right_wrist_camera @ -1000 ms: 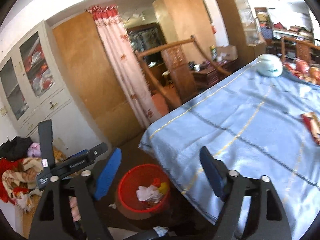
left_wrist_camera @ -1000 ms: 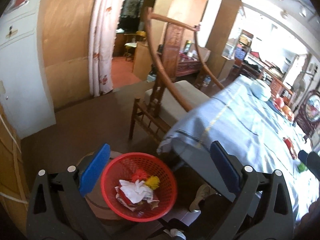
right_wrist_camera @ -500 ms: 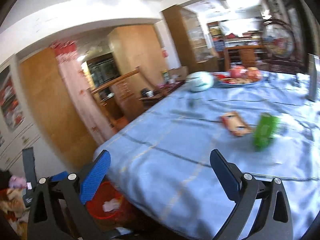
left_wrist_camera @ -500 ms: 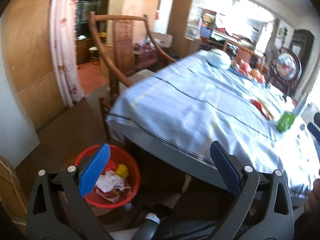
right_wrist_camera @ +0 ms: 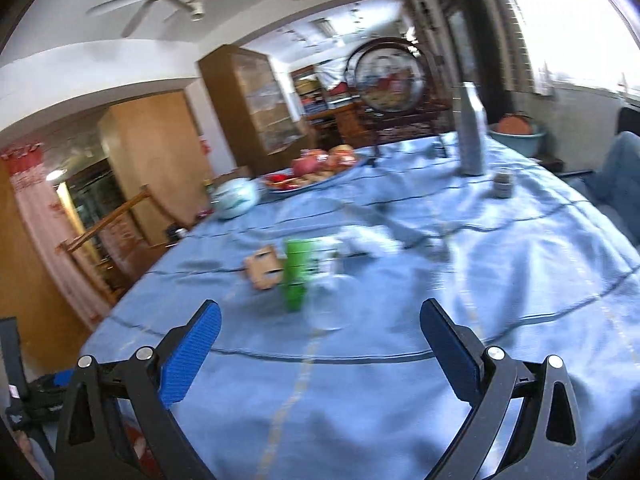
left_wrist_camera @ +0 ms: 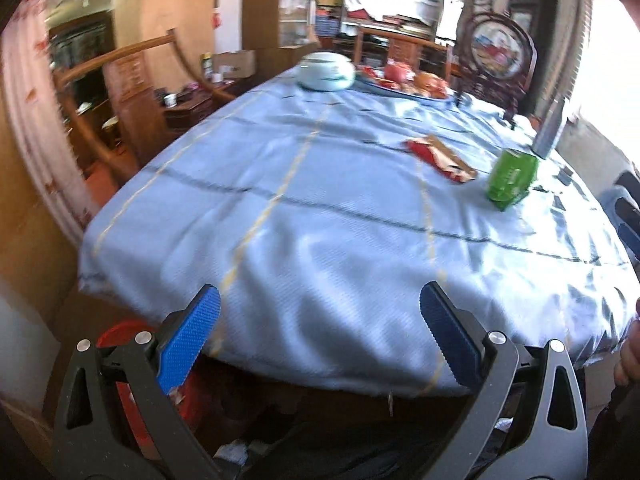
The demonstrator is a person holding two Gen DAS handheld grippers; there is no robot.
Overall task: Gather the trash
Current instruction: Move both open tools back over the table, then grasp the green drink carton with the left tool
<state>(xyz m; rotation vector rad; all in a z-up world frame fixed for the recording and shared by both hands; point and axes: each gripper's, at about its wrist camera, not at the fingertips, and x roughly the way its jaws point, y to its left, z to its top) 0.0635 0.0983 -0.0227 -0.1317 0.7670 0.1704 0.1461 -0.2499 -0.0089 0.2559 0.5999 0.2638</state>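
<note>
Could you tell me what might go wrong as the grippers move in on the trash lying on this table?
1. The green bottle looks light, so a jaw brushing it could send it sliding across the loose blue tablecloth.
2. The red wrapper lies flat, so jaws may pinch cloth with it and drag the fruit plate.
3. The red bin sits low, beside the table's near corner, so a release from the table could miss it.

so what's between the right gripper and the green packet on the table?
Only bare blue tablecloth, as the right wrist view shows. The right gripper is open and empty; the green packet stands ahead on the cloth, with a brown carton beside it.
</note>
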